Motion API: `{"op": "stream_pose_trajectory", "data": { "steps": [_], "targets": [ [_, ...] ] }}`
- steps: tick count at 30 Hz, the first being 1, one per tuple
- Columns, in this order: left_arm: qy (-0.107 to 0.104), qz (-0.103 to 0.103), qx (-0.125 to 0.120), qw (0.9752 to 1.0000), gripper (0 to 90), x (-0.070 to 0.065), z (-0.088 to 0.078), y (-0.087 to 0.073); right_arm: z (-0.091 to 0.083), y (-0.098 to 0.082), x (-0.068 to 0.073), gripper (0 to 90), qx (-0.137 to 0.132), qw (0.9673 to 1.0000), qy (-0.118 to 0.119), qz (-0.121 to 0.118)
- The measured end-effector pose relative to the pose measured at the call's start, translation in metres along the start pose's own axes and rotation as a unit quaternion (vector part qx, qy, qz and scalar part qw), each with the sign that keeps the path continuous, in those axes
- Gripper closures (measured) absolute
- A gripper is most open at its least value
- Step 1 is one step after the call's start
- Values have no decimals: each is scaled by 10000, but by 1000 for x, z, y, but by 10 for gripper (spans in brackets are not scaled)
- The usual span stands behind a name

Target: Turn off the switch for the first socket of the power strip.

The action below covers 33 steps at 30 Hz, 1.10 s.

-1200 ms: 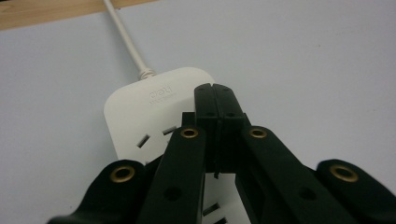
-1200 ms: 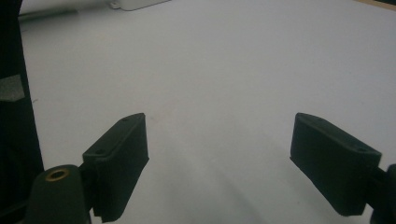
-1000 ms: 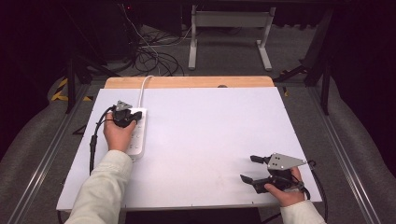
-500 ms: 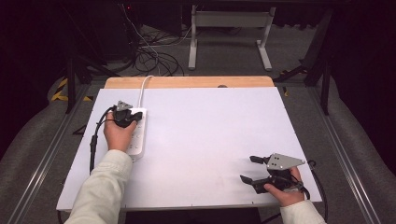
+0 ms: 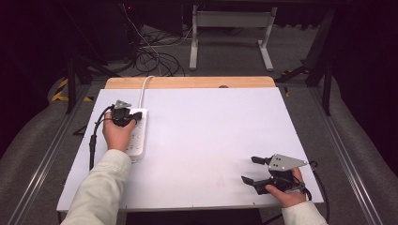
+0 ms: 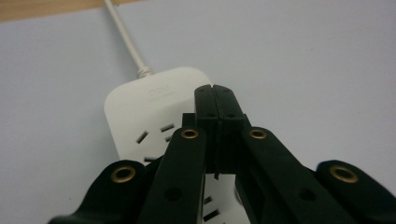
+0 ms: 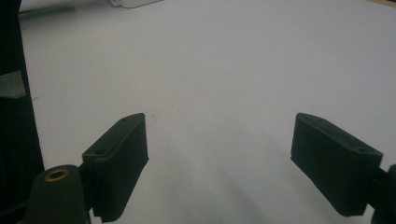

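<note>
A: What do you see on the left side now?

B: I see my left tool (image 5: 133, 114) over the far end of the white power strip (image 5: 136, 136). Its jaws are pressed fully together, and I see nothing between them. In the left gripper view the closed tips (image 6: 216, 100) are just above the strip (image 6: 149, 112), near the end where the white cord (image 6: 125, 37) comes out.

A: Does the tool touch the strip?

B: I cannot tell. It is very close, but the contact is hidden by the jaws.

A: Where does the strip lie?

B: It lies on the left part of the white tabletop (image 5: 211, 131), with its long side running away from me. The cord (image 5: 143, 89) goes over the wooden far edge (image 5: 187, 82).

A: And the right side?

B: My right tool (image 5: 251, 169) is near the front right corner of the tabletop, well apart from the strip. Its jaws stand wide open and hold nothing. In the right gripper view there is only bare white surface (image 7: 210, 84) between them.

A: Any box or tray with things inside?

B: I see no container. The sockets that I can see on the strip have no plug in them.
</note>
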<state>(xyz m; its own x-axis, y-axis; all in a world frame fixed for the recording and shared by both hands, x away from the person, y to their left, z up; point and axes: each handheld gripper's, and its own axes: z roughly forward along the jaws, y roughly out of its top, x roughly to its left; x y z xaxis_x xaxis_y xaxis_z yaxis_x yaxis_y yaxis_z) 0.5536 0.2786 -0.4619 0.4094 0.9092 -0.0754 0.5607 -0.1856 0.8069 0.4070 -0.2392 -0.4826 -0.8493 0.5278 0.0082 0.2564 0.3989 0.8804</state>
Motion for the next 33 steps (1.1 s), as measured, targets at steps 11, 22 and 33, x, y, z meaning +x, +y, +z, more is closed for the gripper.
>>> {"op": "stream_pose_trajectory", "data": {
  "steps": [11, 22, 33],
  "targets": [
    [-63, 130, -227, 9996, 900, -9, -24, 15, -1, 1, 2, 193, -39, 10000, -15, -16],
    [-233, 200, -369, 9989, 779, -18, -39, 19, -2, 1, 2, 193, -30, 10000, -25, -12],
    [-636, 280, -583, 9959, 500, -36, -61, 23, -3, 1, 2, 190, -66, 10000, -26, -2]
  ]
}}
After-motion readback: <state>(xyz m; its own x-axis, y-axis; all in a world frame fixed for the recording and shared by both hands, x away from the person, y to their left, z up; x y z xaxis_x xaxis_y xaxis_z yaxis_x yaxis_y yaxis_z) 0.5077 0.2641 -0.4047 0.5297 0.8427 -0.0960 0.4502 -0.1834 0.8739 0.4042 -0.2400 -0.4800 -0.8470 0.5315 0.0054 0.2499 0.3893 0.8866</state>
